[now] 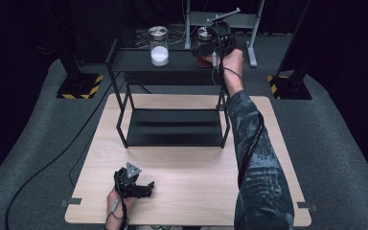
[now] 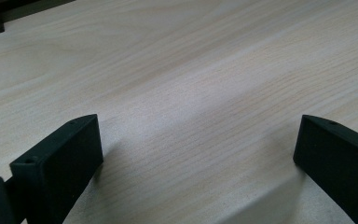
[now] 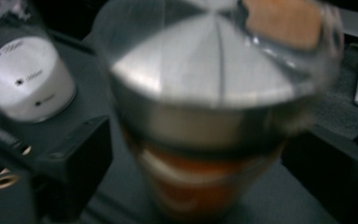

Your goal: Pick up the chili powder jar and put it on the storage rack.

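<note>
A black two-tier shelf (image 1: 134, 60) stands at the back of the wooden table (image 1: 196, 172). On its top tier are a jar of white powder (image 1: 159, 50) (image 3: 28, 79) and, to its right, a metal-lidded jar of orange-brown contents (image 1: 203, 61) (image 3: 205, 186). My right gripper (image 1: 205, 51) (image 3: 200, 144) reaches out to the orange jar, which stands between its jaws. The picture is blurred, but a narrow gap shows on each side, so the gripper reads as open. My left gripper (image 1: 146, 188) (image 2: 198, 144) rests low over the table's front left, open, with bare wood between its fingers (image 2: 70, 149).
The shelf's lower tier (image 1: 172, 127) holds nothing. Black stands with yellow-striped bases (image 1: 79, 86) (image 1: 290, 86) flank the table on the grey carpet. A grey metal frame (image 1: 251, 28) stands behind the shelf. A cable (image 1: 52, 158) trails across the floor at left.
</note>
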The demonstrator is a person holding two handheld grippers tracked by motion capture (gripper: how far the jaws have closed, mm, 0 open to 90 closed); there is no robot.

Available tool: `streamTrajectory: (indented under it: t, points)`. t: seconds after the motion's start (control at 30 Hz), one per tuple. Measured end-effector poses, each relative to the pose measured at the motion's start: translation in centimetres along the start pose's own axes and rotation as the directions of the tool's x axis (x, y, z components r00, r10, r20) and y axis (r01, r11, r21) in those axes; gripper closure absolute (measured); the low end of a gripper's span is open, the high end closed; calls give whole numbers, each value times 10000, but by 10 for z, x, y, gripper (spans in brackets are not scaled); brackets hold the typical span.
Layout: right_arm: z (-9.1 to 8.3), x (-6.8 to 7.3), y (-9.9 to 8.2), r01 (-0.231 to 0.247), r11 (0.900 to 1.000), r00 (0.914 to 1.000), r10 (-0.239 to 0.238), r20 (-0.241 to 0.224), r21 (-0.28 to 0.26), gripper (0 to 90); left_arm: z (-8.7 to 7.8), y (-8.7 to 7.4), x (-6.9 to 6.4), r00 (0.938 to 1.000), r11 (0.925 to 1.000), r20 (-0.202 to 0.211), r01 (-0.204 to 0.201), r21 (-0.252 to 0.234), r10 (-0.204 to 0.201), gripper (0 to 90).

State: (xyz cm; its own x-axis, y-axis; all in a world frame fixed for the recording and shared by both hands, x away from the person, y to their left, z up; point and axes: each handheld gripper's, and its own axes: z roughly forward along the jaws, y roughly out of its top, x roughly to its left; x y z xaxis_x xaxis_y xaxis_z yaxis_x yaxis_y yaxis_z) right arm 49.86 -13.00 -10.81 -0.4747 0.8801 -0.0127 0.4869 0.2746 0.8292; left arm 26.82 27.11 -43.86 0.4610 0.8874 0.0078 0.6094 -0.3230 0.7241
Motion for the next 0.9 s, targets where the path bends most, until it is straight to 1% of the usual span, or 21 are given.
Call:
streamTrajectory:
  t: [0.03, 0.1, 0.2, 0.27, 0.3, 0.33, 0.37, 0.4, 0.43, 0.5, 0.53, 0.57, 0.6, 0.63, 0.67, 0.7, 0.73, 0.77, 0.8, 0.87, 0.9]
  points:
    - [-3, -1, -2, 19, 10000, 10000, -19, -82, 9, 3, 0, 0, 0, 10000, 10000, -5, -3, 0, 3, 5]
    - [-11, 0, -7, 253, 9996, 9993, -249, -288, 125, 0, 0, 0, 0, 10000, 10000, -15, -7, -1, 7, 4]
    - [-30, 5, -28, 718, 9972, 9965, -727, -412, -227, 0, 0, 0, 0, 10000, 10000, -17, 7, 2, -7, 2]
    - [-44, 7, -48, 989, 9935, 9932, -1020, -568, -555, 0, 0, 0, -1, 10000, 10000, -42, -2, 0, 2, 1]
    - [-52, 9, -63, 1125, 9910, 9909, -1174, -664, -725, 0, 0, 0, -1, 10000, 10000, -58, -20, -12, 20, 1]
    - [-56, 11, -74, 1232, 9890, 9892, -1291, -696, -823, 0, 0, 0, -1, 10000, 10000, -54, -3, -15, 3, 1]
    - [-61, 14, -89, 1382, 9862, 9868, -1449, -719, -910, 0, 0, 0, -1, 10000, 10000, -58, -13, -13, 13, 0]
    - [-66, 17, -110, 1506, 9834, 9842, -1587, -782, -1011, 0, 0, 0, -1, 10000, 10000, -59, -15, -11, 15, 0]
    - [-67, 19, -123, 1636, 9814, 9817, -1720, -821, -1003, 0, 0, 0, -1, 10000, 10000, -61, -22, -12, 22, 1]
    - [-68, 23, -157, 2047, 9749, 9731, -2124, -895, -875, 0, 0, 0, -1, 10000, 10000, -41, 0, -5, -1, 0]
    - [-68, 23, -176, 2135, 9731, 9699, -2217, -1002, -869, 0, 0, 0, -1, 10000, 10000, -42, 8, 4, -7, 1]
    - [-66, 22, -196, 2055, 9748, 9703, -2145, -1118, -866, 0, 0, 0, -1, 10000, 10000, -48, 1, -9, -1, 0]
    - [-63, 19, -221, 1982, 9767, 9688, -2079, -1347, -818, 0, 0, 0, -1, 10000, 10000, -58, -14, -14, 14, 0]
    - [-61, 17, -237, 1901, 9786, 9693, -1998, -1434, -790, 0, 0, 0, -1, 10000, 10000, -61, -22, -12, 22, 0]
    - [-58, 16, -259, 1719, 9825, 9724, -1808, -1473, -717, 0, 0, 0, -1, 10000, 10000, -65, -5, -15, 5, 0]
    - [-55, 14, -278, 1635, 9850, 9726, -1703, -1584, -556, 0, 0, 0, -1, 10000, 10000, -72, 14, -15, -14, 0]
    - [-52, 14, -298, 1500, 9879, 9753, -1544, -1582, -395, 0, 0, 0, -1, 10000, 10000, -70, 25, -7, -25, 0]
    - [-48, 16, -321, 1368, 9906, 9807, -1367, -1396, -91, 0, 0, 0, -1, 10000, 10000, -71, 16, -14, -16, 0]
    - [-46, 16, -334, 1350, 9908, 9823, -1321, -1329, 133, 0, 0, 0, -1, 10000, 10000, -76, 12, -20, -12, 0]
    - [-42, 25, -366, 1267, 9888, 9902, -1214, -686, 792, 0, 0, 0, -1, 10000, 10000, -67, 19, -11, -20, 0]
    - [-41, 25, -375, 1221, 9876, 9913, -1164, -623, 982, 0, 0, 0, -1, 10000, 10000, -54, 24, 20, -24, 0]
